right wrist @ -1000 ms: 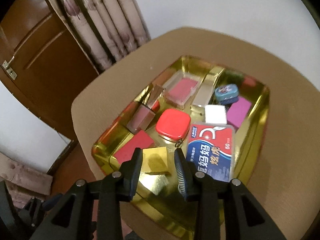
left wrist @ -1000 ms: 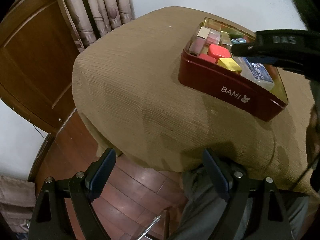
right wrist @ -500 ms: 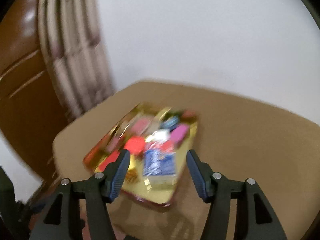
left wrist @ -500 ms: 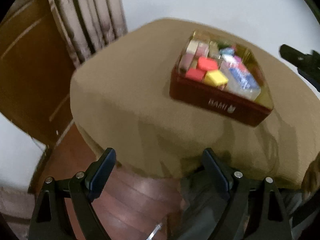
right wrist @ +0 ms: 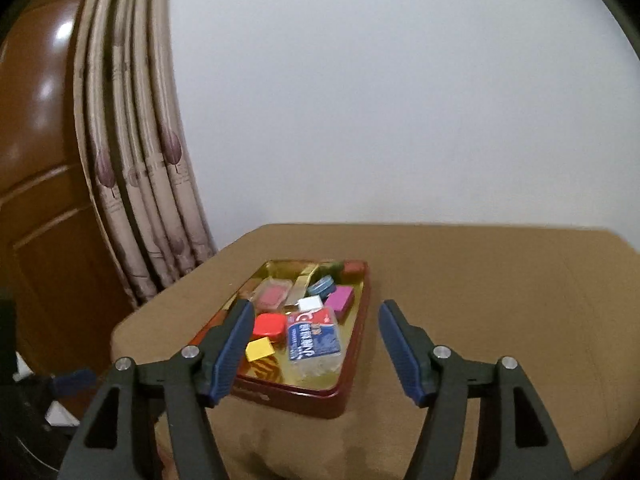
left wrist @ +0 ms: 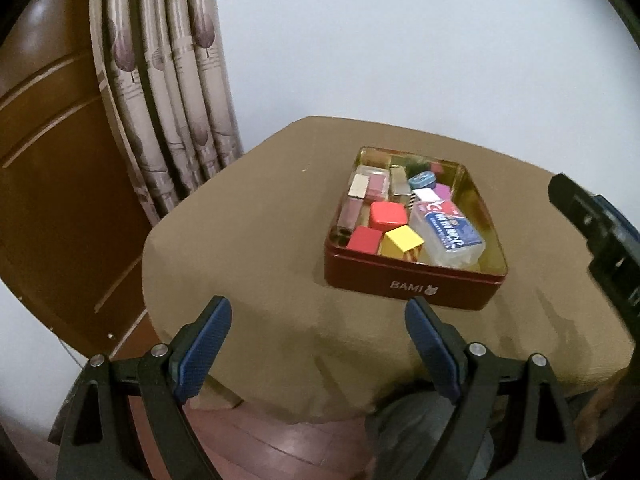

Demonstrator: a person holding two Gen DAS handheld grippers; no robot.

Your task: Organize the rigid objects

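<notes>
Centre right of the left wrist view: red tin (left wrist: 412, 282) marked BAMI sits on the tan-covered table (left wrist: 248, 240), holding a yellow block (left wrist: 402, 238), red block (left wrist: 364, 238), red rounded case (left wrist: 387, 215) and a clear blue-labelled box (left wrist: 448, 232). Left gripper (left wrist: 318, 336) at lower frame, jaws wide apart, holding nothing, near side of the tin. Part of the right gripper at the right edge. Curtain (left wrist: 172, 92) upper left

Right wrist view: tin (right wrist: 344, 376) at lower centre, same items inside; yellow block (right wrist: 259, 349) beside the left finger. Right gripper (right wrist: 316, 346) spread wide, empty, short of the tin. Curtain (right wrist: 136, 168) at left
</notes>
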